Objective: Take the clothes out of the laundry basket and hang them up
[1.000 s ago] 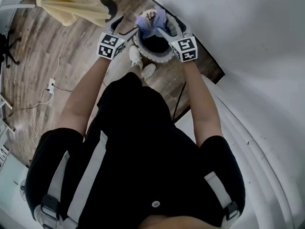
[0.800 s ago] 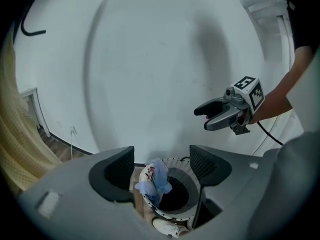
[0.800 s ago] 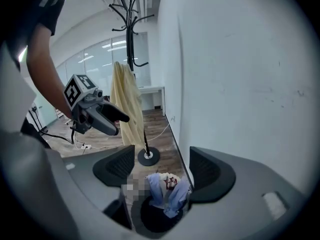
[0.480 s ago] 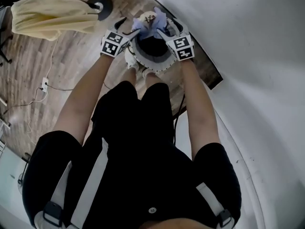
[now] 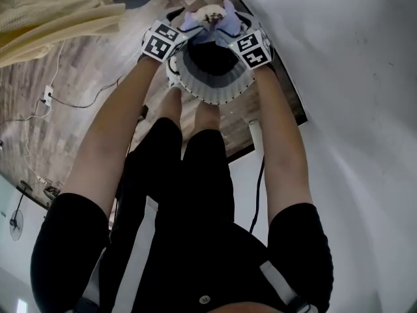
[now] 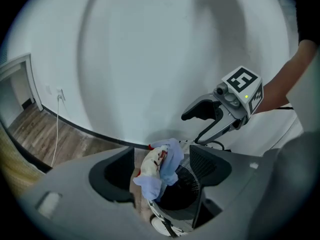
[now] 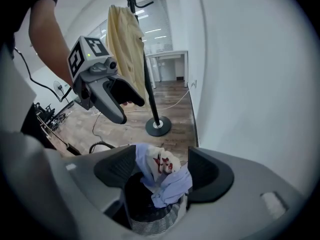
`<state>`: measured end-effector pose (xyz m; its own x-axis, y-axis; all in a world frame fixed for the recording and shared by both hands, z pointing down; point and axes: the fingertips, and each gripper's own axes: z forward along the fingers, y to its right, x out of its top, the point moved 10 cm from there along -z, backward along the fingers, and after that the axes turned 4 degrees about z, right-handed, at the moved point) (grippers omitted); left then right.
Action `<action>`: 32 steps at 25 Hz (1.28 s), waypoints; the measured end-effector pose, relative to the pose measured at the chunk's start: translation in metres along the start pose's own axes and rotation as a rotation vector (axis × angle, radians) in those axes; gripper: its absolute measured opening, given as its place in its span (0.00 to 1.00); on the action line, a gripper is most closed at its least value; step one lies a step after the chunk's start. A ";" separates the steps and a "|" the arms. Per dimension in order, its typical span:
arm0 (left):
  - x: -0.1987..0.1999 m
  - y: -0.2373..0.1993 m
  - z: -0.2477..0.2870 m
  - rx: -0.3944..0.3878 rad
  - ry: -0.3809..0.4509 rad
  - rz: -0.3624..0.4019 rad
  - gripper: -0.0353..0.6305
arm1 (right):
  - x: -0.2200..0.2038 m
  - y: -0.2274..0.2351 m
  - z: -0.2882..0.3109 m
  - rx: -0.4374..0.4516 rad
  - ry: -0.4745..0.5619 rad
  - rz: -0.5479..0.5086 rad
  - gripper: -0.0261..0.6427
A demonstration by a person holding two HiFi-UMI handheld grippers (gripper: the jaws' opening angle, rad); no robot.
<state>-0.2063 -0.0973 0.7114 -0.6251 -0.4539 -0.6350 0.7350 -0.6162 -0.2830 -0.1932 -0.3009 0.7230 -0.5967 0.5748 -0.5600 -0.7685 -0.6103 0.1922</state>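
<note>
While both sets of jaws stand wide and neither pad presses on cloth, the left gripper [image 6: 162, 171] and the right gripper [image 7: 164, 171] each frame the same crumpled garment [image 5: 208, 23] in the gap between their jaws. The right jaws have just been closing a little, yet the cloth between them looks loose, not pinched. Seen from the head view, the left gripper [image 5: 182, 23] and right gripper [image 5: 233, 30] point steeply down and flank the garment from either side, tips angled in toward each other. This pale blue and white bundle with a red print is heaped on the far rim of the laundry basket [image 5: 215, 93], the side away from the person, and spills a little into the dark hollow. Its long axis seems to run along that rim, from one gripper across to the other, so each hand meets one end of it. Neither hand looks clearly nearer. In the left gripper view the bundle sits closer to the left jaw than to the right one, while in the right gripper view it nearly fills the gap. The next move likely turns on sinking both tips around the ends before closing. Farther off, a yellow garment [image 7: 125, 49] already hangs on a stand [image 7: 157, 126] on the wooden floor.
</note>
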 end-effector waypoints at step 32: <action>-0.099 -0.038 0.163 -0.090 -0.275 0.122 0.38 | -0.068 0.057 0.158 0.265 -0.365 -0.345 0.36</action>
<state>-0.2153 -0.1339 0.9019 -0.5692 -0.6860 -0.4532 0.8218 -0.4925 -0.2866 -0.2326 -0.2887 0.8992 -0.3060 0.8965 -0.3205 -0.9366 -0.2231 0.2701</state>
